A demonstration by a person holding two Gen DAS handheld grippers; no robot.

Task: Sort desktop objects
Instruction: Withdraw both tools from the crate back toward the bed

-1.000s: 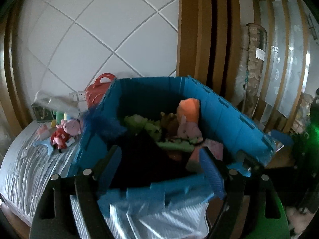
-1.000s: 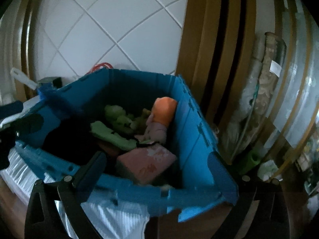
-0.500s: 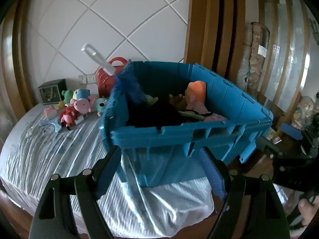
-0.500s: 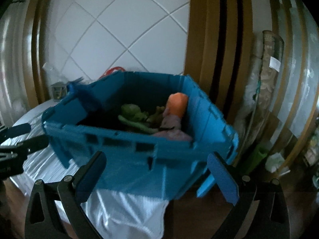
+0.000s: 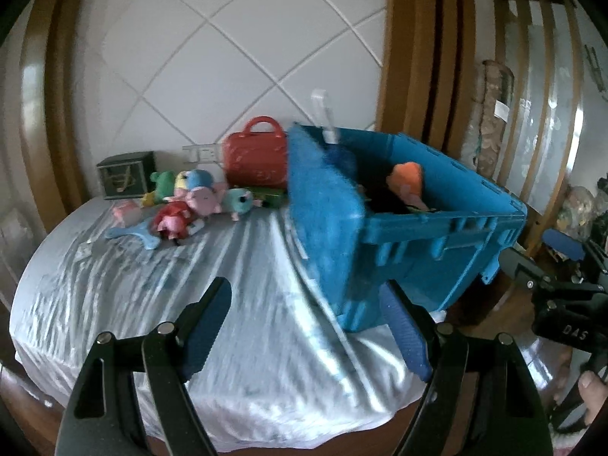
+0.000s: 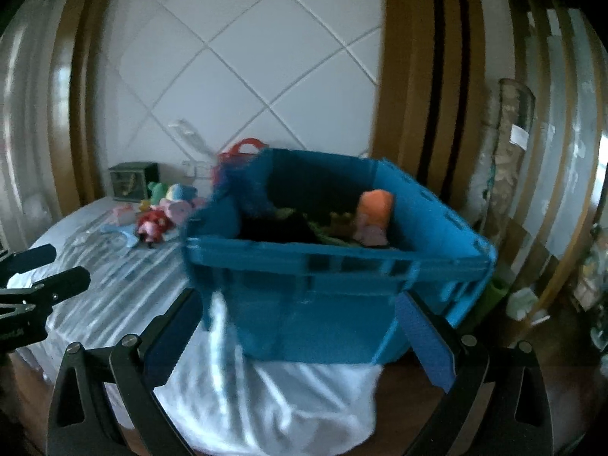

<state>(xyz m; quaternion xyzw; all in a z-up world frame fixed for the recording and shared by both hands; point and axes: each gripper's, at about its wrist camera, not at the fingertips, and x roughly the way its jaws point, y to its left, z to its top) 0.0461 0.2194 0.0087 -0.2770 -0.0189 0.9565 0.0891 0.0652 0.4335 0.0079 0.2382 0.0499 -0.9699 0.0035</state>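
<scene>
A blue plastic bin (image 5: 399, 243) stands on the right part of the cloth-covered table (image 5: 152, 296), holding an orange-and-pink plush (image 5: 406, 180) and other soft toys. In the right wrist view the bin (image 6: 334, 277) fills the centre. More plush toys (image 5: 201, 199) lie in a pile at the back left. My left gripper (image 5: 306, 332) is open and empty, hanging in front of the bin's near left corner. My right gripper (image 6: 300, 342) is open and empty too, facing the bin's long side. Neither gripper touches the bin.
A red toy suitcase (image 5: 254, 155) and a dark green box (image 5: 125, 174) stand against the tiled wall. A flat light-blue toy (image 5: 133, 233) lies beside the plush pile. A clear handle (image 5: 323, 114) sticks up from the bin. Wooden panels and clutter lie to the right.
Both grippers have drawn back from over the bin, which now looks smaller and farther off. The table and the toy pile at the back left have come into view.
</scene>
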